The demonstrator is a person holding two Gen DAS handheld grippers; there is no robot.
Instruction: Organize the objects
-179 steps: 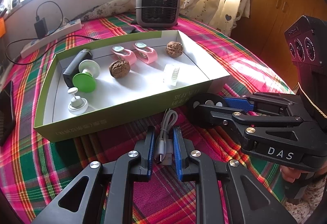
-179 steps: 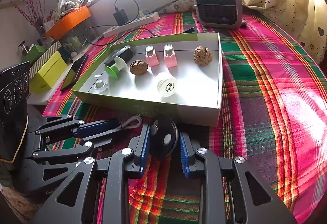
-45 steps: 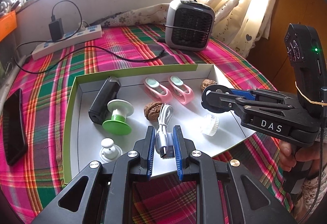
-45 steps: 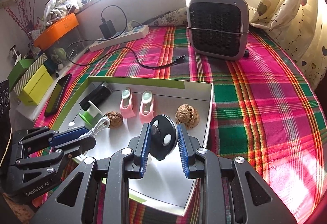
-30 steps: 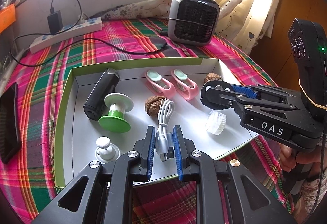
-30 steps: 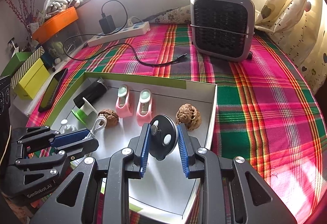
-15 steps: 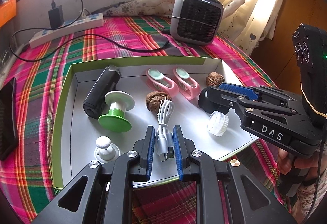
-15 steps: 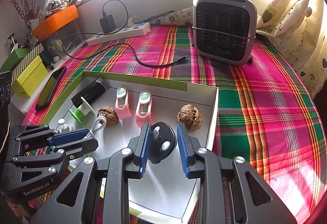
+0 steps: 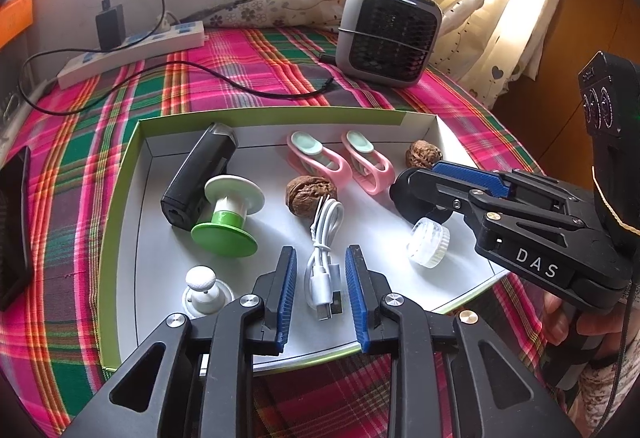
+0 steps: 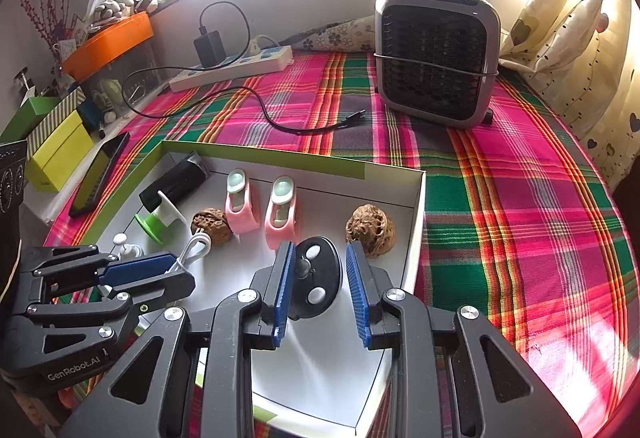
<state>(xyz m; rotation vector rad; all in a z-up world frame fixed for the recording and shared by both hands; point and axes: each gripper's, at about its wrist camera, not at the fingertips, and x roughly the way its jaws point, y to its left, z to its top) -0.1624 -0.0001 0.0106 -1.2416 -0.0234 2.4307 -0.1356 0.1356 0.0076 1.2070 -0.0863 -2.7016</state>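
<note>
Left gripper (image 9: pixel 320 290) opening around white USB cable (image 9: pixel 325 258) in box (image 9: pixel 120 198); withdraw straight, avoiding snags.

The left gripper (image 9: pixel 320 288) pointed steeply downward; its jaws were opening, blue pads clear of the white cable (image 9: pixel 323 270) lying between them; the right gripper (image 10: pixel 320 288) pointed down at a similar pitch, jaws apart, the black disc (image 10: pixel 316 283) between them against the left pad only; a hand (image 9: pixel 576 322) held the right gripper's handle.
</note>
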